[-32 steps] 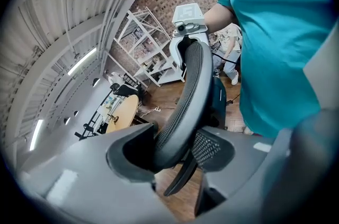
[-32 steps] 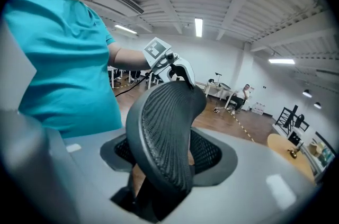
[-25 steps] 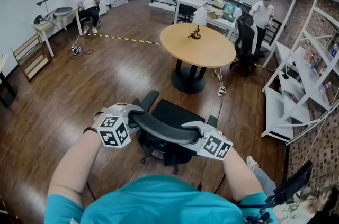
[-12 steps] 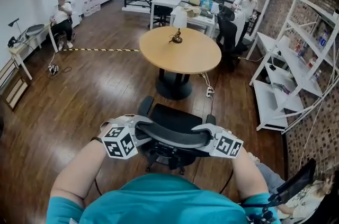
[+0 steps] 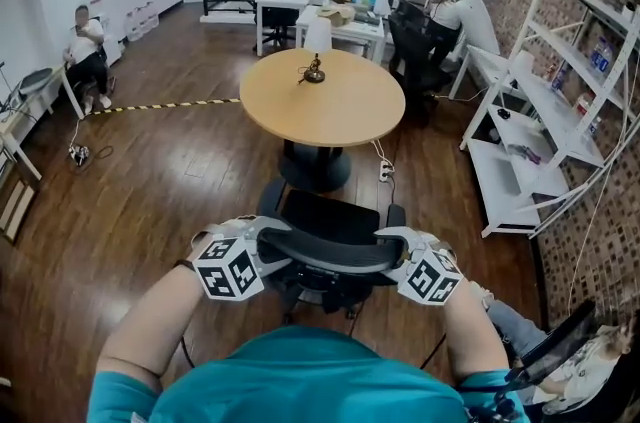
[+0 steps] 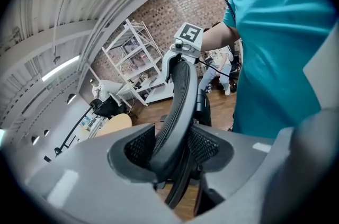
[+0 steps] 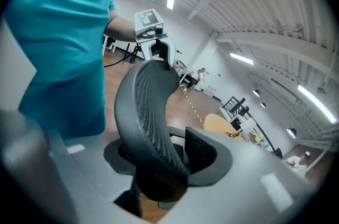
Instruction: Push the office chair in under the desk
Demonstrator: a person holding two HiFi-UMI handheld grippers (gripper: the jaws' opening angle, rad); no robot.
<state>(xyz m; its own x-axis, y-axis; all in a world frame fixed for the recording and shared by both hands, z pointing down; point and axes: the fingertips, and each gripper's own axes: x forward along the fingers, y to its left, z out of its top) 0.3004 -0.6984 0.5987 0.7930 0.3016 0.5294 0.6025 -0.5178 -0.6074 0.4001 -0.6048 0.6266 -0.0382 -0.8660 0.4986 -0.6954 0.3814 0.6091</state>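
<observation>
head view: a person in a teal top is standing behind a black office chair [image 5: 330, 219] on a wooden floor [image 5: 150, 201], holding it by the top rim of its backrest [image 5: 330, 256]. the left hand-held gripper [image 5: 262, 237] is taking the rim's left end and the right hand-held gripper [image 5: 392, 247] its right end. in each gripper view the jaws are closing, standing fairly wide, with the thick mesh rim between them and the pads seeming to press on it. the chair is facing a round wooden desk [image 5: 340, 111], its seat sitting just short of the desk's near edge, not yet under it.

the step in hand is looking like the push forward. to do it well, both grips should be holding firm first, and the two sides should be pushing evenly so the chair is rolling straight at the desk's central pedestal [image 5: 315, 173], slowing before it knocks into it.

no brand, label or lettering is showing legibly; the grippers' cubes are carrying only black-and-white square markers.
</observation>
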